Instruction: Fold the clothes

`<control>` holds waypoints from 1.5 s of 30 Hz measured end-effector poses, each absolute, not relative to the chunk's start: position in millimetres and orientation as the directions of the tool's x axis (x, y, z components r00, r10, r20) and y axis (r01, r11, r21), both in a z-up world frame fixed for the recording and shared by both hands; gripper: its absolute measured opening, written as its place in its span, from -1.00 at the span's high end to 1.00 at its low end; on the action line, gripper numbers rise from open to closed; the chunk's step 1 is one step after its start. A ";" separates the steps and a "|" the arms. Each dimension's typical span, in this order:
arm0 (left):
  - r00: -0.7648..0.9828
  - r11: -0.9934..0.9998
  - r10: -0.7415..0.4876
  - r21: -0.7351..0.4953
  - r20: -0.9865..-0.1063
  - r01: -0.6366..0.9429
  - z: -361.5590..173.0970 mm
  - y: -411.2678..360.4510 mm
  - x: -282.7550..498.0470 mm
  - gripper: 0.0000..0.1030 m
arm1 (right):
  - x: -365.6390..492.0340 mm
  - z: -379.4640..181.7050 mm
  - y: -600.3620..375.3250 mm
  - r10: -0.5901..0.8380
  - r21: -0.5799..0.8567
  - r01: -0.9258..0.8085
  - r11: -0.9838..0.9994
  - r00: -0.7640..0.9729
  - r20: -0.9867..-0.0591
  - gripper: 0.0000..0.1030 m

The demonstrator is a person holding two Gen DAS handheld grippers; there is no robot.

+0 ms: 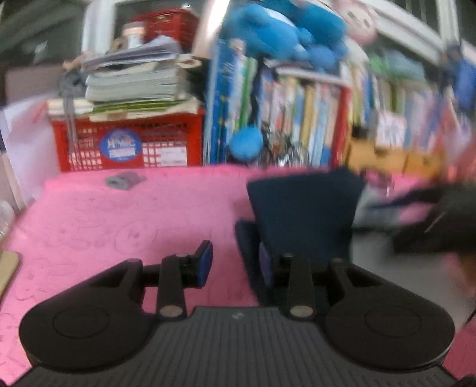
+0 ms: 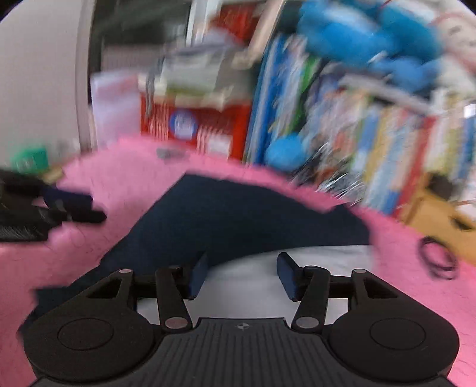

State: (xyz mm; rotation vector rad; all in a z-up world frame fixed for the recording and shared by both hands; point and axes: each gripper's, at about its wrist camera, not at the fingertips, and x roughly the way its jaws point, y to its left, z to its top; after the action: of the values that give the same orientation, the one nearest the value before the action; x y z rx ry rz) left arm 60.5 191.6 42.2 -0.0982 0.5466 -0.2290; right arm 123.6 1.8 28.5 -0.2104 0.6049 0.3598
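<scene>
A navy garment [image 1: 303,214] lies on the pink cloth [image 1: 119,223], with a pale grey part [image 1: 395,268] to its right. My left gripper [image 1: 236,263] is open. A navy fold rests against the inner side of its right finger, and the left pad [image 1: 205,262] stands clear over bare pink. In the right wrist view the navy garment [image 2: 238,214] spreads ahead, with its pale part [image 2: 253,268] under my right gripper [image 2: 242,277], open with nothing between its fingers. The right gripper [image 1: 440,220] is a dark blur at the right; the left gripper [image 2: 44,208] sits at the far left.
A red crate [image 1: 128,143] topped with stacked books [image 1: 134,80] stands at the back. Beside it is a bookshelf [image 1: 312,119] with a blue plush toy [image 1: 282,26]. A small grey item [image 1: 125,178] lies on the pink cloth, and black hair ties [image 2: 437,259] at the right.
</scene>
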 end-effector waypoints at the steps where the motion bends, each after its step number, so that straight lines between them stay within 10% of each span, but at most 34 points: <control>1: 0.814 0.955 -0.290 -0.213 -0.504 0.209 47.3 193.2 72.4 0.36 | 122.9 30.6 7.8 0.352 -0.039 -0.459 0.888 0.731 -0.584 -0.01; 4: 0.750 0.886 -0.442 -0.370 -0.493 0.279 59.4 190.8 110.4 0.23 | 110.0 43.3 -1.8 0.554 0.106 -0.592 0.799 0.657 -0.511 -0.01; 9: 0.635 0.815 -0.575 -0.434 -0.517 0.385 61.1 139.1 166.4 0.05 | 88.0 52.6 -104.5 0.419 0.167 -0.385 0.908 0.822 -0.386 -0.17; 18: 0.473 0.821 -0.567 -0.418 -0.675 0.388 29.3 39.6 230.0 -0.04 | 116.0 -12.9 -191.6 0.427 0.455 -0.199 0.868 0.768 -0.478 0.05; 29: 0.414 0.867 -0.499 -0.432 -0.762 0.250 6.9 18.7 272.3 0.09 | 112.2 -18.7 -176.6 0.486 0.438 -0.284 0.853 0.739 -0.468 0.03; 32: 0.411 0.849 -0.528 -0.469 -0.743 0.242 3.4 17.9 277.8 0.67 | 110.5 -20.1 -175.5 0.487 0.434 -0.287 0.854 0.737 -0.469 0.01; 35: 0.419 0.797 -0.601 -0.547 -0.681 0.255 3.5 25.0 281.1 0.82 | 111.7 -20.6 -171.7 0.482 0.418 -0.293 0.860 0.737 -0.474 0.01; 45: 0.511 0.837 -0.527 -0.518 -0.679 0.176 14.1 35.1 312.7 0.88 | 105.9 -20.5 -162.5 0.493 0.393 -0.326 0.860 0.731 -0.471 -0.09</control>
State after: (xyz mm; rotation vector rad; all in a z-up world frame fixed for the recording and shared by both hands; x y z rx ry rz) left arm 312.7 35.1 14.1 -0.4123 0.9463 -0.4379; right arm 105.9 -162.5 -20.5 0.2950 0.5984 0.4575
